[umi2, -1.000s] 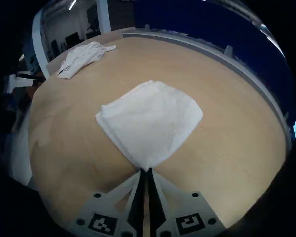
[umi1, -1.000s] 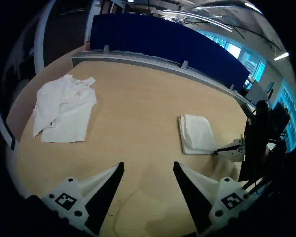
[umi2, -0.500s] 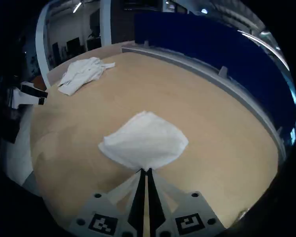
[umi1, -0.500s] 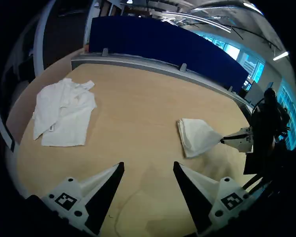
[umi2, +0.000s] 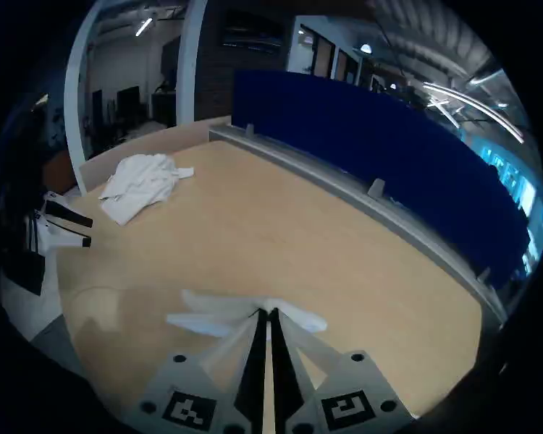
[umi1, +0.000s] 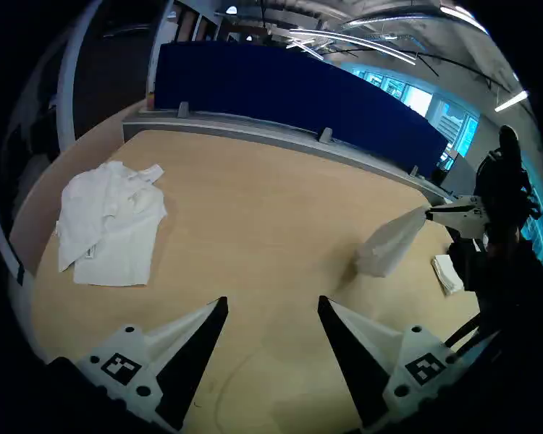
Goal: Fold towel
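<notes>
Pale wood worktop (umi1: 257, 217) spreads wide before a long blue partition (umi1: 286, 87). Toward its left side, in the left gripper view, lies a crumpled white garment (umi1: 108, 220). Near the right edge the towel (umi1: 389, 242) hangs by 1 corner from the right hand-held gripper (umi2: 266, 315), its 2 fingers pinched together on the fabric; the lower end is at or just above the wood. The left hand-held gripper (umi1: 271, 300) hovers with fingers apart, holding nothing. A small folded white cloth (umi1: 445, 273) lies at the right edge.

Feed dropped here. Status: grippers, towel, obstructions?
Right gripper shut on towel, which hangs over table. Left gripper open, empty. Crumpled white garment at table's far side, clear of the towel.
</notes>
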